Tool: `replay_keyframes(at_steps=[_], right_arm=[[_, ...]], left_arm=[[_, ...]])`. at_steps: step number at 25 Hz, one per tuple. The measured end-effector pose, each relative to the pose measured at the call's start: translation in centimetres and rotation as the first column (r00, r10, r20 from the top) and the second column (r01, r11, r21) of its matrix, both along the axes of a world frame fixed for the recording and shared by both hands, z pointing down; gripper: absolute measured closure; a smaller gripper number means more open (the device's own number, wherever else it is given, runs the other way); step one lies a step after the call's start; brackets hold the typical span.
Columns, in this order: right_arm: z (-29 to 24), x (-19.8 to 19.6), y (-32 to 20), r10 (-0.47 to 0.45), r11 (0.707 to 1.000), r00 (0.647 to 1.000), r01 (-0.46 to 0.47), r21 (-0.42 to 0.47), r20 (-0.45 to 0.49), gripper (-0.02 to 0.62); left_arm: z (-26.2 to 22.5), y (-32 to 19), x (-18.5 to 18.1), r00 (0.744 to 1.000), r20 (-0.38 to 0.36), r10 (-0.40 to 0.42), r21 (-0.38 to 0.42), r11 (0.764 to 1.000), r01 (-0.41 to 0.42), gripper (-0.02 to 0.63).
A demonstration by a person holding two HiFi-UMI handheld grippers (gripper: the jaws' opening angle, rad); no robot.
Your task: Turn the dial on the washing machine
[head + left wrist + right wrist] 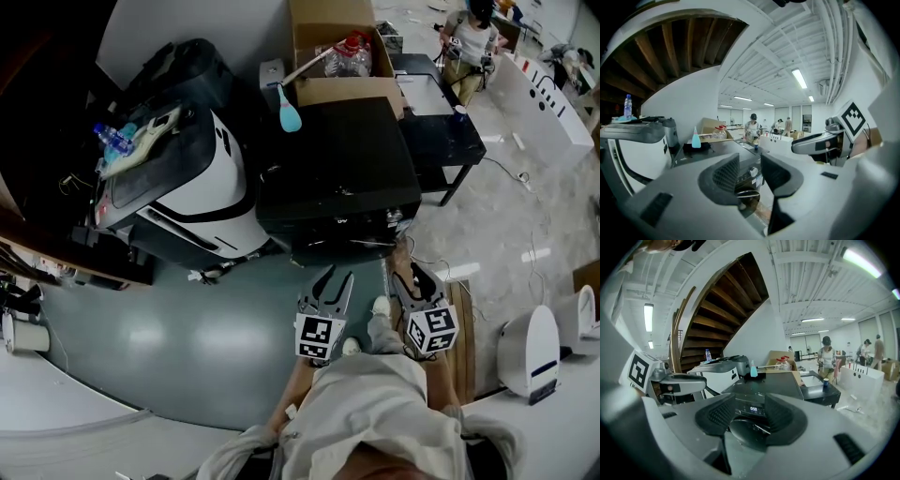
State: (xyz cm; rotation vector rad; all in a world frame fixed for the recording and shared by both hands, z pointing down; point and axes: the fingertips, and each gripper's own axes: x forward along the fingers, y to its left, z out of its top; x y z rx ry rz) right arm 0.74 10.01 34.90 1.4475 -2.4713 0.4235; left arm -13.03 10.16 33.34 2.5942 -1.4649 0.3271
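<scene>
a grey-green floor (159, 328) fills the near left of the scene, under a wooden staircase (717, 305) that climbs at the far left. a black washing machine (337, 173) stands in the middle of the floor, its front panel turned to the near side. to its left sits a white and black machine (202, 183) with a water bottle (114, 139) lying on its lid. to the right of the washing machine stands a low black tabletop (441, 136) carrying a small cup (459, 111). a person (469, 37) stands beyond its far end. an open cardboard box (323, 89) with plastic bottles (349, 54) inside it sits at the far edge of the washing machine. a teal bottle (289, 114) stands at the far left corner of the washing machine's top.

both grippers hang side by side on the near side of the washing machine, pointing at its front and apart from it. the left gripper (750, 159) has its jaws a little way apart with nothing gripped. the right gripper (750, 401) shows a narrow gap between its jaws and also holds nothing.

the dial (753, 171) is a small silver knob on the washing machine's front panel, above the round door (749, 193). it shows through the gap between the left jaws, and neither gripper touches it. a lit display (751, 408) on the same panel shows between the right jaws.
</scene>
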Motion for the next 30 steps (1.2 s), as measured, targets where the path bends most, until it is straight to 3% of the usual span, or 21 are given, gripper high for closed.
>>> replay_keyframes(at_steps=[17, 30], right_arm=[[3.7, 4.0, -13.0, -0.064, 0.996, 0.998, 0.063, -0.067, -0.008, 0.399], [11.4, 5.9, -19.3, -0.081, 0.979, 0.996, 0.07, -0.193, -0.047, 0.377]], left_arm=[[3.4, -10.8, 3.5, 0.994, 0.047, -0.099, -0.075, 0.992, 0.103, 0.469], [8.7, -16.1, 5.4, 0.983, 0.096, -0.156, -0.173, 0.97, 0.171, 0.465]])
